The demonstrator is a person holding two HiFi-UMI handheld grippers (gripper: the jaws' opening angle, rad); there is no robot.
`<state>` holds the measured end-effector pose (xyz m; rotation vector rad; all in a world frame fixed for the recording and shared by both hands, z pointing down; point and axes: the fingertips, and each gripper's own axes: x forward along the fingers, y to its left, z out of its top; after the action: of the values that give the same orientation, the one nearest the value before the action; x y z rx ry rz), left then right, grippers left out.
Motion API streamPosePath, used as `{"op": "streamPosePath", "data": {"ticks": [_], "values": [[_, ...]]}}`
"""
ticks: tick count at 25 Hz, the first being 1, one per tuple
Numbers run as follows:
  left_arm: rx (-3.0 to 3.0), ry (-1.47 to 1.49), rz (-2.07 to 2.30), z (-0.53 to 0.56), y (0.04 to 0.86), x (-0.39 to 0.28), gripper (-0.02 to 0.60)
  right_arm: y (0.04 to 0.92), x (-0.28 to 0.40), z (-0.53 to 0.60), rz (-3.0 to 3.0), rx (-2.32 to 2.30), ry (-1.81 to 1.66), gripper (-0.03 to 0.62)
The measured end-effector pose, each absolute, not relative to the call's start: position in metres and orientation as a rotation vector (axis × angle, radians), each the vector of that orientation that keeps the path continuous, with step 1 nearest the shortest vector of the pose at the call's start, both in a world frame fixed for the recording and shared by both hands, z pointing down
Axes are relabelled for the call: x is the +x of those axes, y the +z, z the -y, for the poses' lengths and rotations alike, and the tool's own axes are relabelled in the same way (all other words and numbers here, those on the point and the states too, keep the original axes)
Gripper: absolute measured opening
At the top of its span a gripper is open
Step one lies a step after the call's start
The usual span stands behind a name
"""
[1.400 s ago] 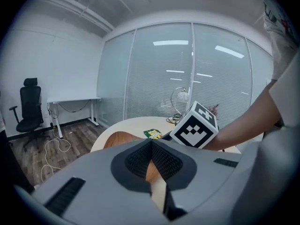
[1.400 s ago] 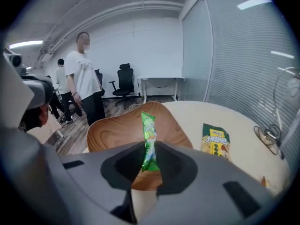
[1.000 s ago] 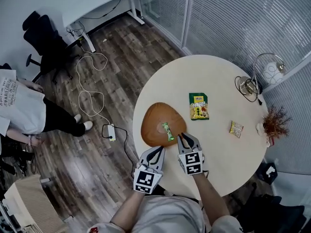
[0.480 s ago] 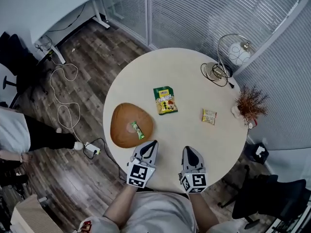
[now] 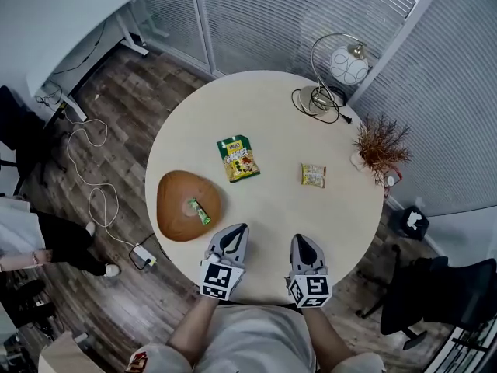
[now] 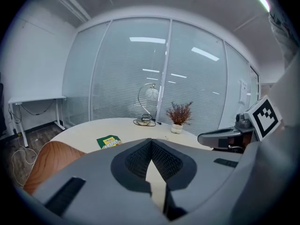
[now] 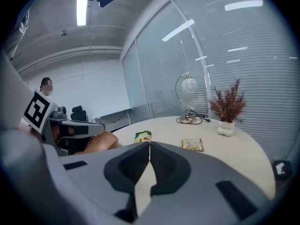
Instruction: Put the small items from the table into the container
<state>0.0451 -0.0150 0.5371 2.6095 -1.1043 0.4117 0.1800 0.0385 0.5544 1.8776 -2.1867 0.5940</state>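
On the round cream table (image 5: 264, 115) lies a brown wooden dish (image 5: 175, 208) with a small green candy (image 5: 200, 211) in it. A green snack packet (image 5: 237, 158) (image 6: 108, 141) (image 7: 143, 136) sits mid-table, and a small yellow packet (image 5: 313, 175) (image 7: 192, 145) lies to its right. My left gripper (image 5: 238, 232) and right gripper (image 5: 300, 243) hover side by side at the table's near edge, both shut and empty. The left gripper (image 6: 151, 141) points past the dish (image 6: 44, 161); the right gripper (image 7: 149, 144) points between the two packets.
A desk lamp (image 5: 338, 64) with its cable and a small dried plant in a white pot (image 5: 377, 148) stand at the table's far right. Glass walls with blinds lie behind. A white cable (image 5: 89, 177) trails on the wooden floor at left; a person stands at far left.
Both grippers have drawn back from the dish to the table's near edge, and the right one has shut. The green candy stays in the dish. The head view has swung rightwards.
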Motion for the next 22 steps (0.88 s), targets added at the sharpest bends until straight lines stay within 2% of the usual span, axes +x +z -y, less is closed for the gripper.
{"op": "streamPosePath", "data": {"ticks": [7,12,13,14,16,19,22], "values": [[2.602,0.430,1.106,0.015,0.532,0.041,-0.009,0.572,0.191,-0.012,2.167,1.877,0.586,0.020],[2.589,0.398,1.110,0.021,0.528,0.054,-0.009,0.600,0.244,0.049,2.077,1.874,0.549,0.026],[2.582,0.400,1.110,0.021,0.529,0.055,-0.009,0.604,0.256,0.060,2.046,1.886,0.541,0.065],[2.576,0.408,1.109,0.020,0.530,0.054,-0.009,0.610,0.267,0.071,2.016,1.899,0.541,0.142],[2.568,0.433,1.117,0.019,0.530,0.046,-0.009,0.626,0.281,0.093,1.964,1.914,0.563,0.249],[2.555,0.468,1.143,0.021,0.533,0.036,-0.009,0.660,0.296,0.120,1.880,1.903,0.654,0.299],[2.535,0.484,1.153,0.020,0.537,0.036,-0.009,0.687,0.315,0.135,1.805,1.886,0.731,0.318]]}}
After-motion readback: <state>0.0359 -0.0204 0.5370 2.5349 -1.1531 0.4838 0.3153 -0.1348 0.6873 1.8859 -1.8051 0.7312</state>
